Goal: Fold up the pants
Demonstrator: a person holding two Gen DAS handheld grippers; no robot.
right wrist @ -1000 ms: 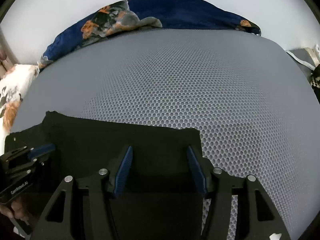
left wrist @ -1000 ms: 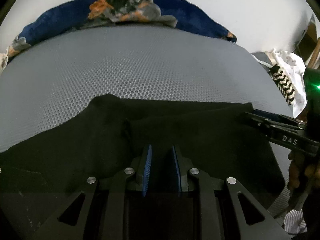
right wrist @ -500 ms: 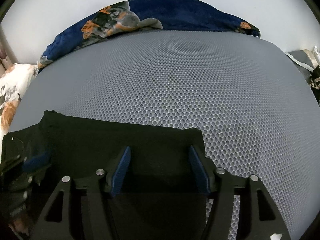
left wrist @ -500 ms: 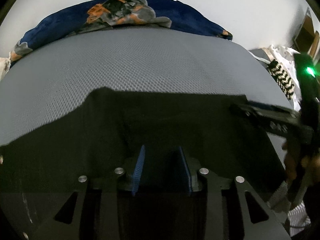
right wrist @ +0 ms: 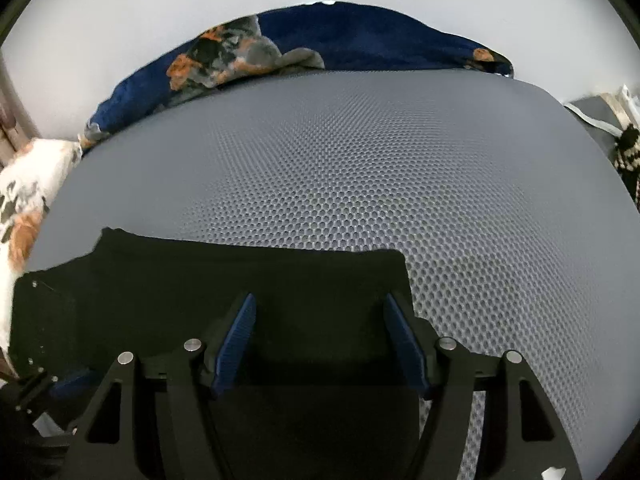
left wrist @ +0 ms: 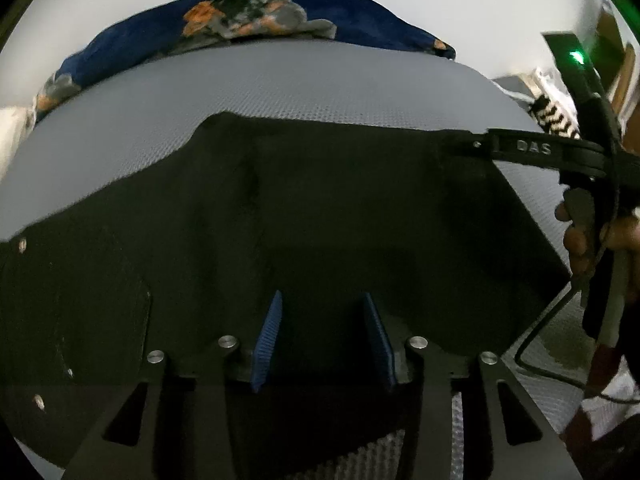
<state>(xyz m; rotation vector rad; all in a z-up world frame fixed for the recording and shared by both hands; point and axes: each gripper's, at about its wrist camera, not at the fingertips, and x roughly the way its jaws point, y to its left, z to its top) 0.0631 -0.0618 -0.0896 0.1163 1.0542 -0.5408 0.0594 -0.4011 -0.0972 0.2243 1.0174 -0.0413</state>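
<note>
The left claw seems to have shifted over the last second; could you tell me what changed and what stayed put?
The left claw opened: its blue pads stand wider apart than a second ago, and it has drawn closer over the black pants, holding nothing. The right claw stayed open over the pants' right end. The pants lie unmoved on the grey mesh mattress.

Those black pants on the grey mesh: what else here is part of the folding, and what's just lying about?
Part of the job:
black pants
left gripper
right gripper

Just lying about:
grey honeycomb-mesh mattress
navy floral blanket
white floral cloth
black-and-white zigzag fabric
</note>
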